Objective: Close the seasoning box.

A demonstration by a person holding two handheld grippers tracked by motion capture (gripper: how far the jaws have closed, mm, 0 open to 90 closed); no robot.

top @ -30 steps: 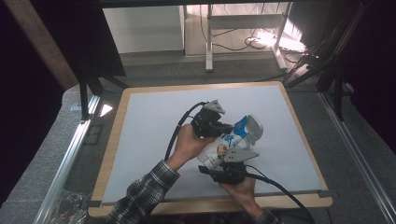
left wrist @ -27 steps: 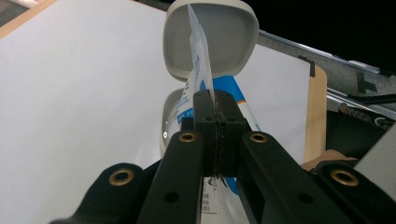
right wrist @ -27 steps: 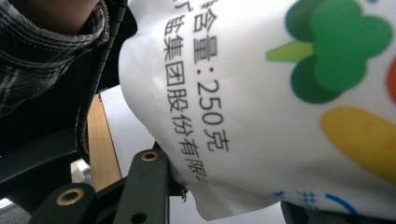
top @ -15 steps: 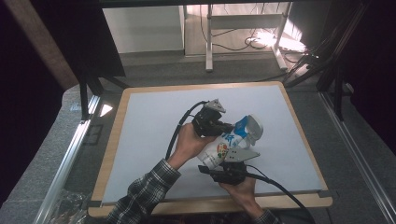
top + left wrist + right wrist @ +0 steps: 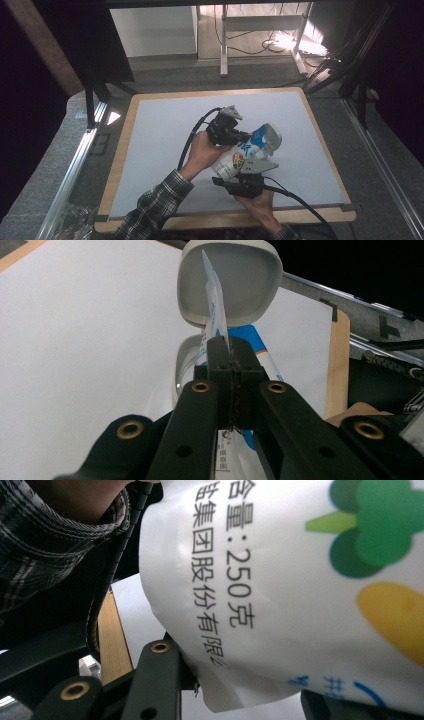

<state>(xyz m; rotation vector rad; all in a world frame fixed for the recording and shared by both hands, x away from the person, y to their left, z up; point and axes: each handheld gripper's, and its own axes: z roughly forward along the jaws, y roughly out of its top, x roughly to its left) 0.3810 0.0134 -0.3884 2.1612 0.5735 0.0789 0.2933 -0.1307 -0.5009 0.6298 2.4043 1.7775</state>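
Note:
A white container (image 5: pixel 235 159) with a blue, green and yellow printed label is held tilted above the white table mat (image 5: pixel 160 130). Its white hinged lid (image 5: pixel 270 138) stands open at the upper right end. My left gripper (image 5: pixel 244 136) is shut on a thin white-and-blue flap (image 5: pixel 214 315) that sticks up at the container's mouth, in front of the lid (image 5: pixel 235 280). My right gripper (image 5: pixel 231 172) is shut on the container's lower body; in the right gripper view the label (image 5: pixel 300 590) sits between its jaws (image 5: pixel 240 697).
The mat lies on a wood-edged table (image 5: pixel 327 145). Black cables (image 5: pixel 192 137) trail from both grippers. A plaid sleeve (image 5: pixel 155 207) comes in from the bottom. Metal rails (image 5: pixel 75 165) run along the table's left side, and dark frames stand behind it.

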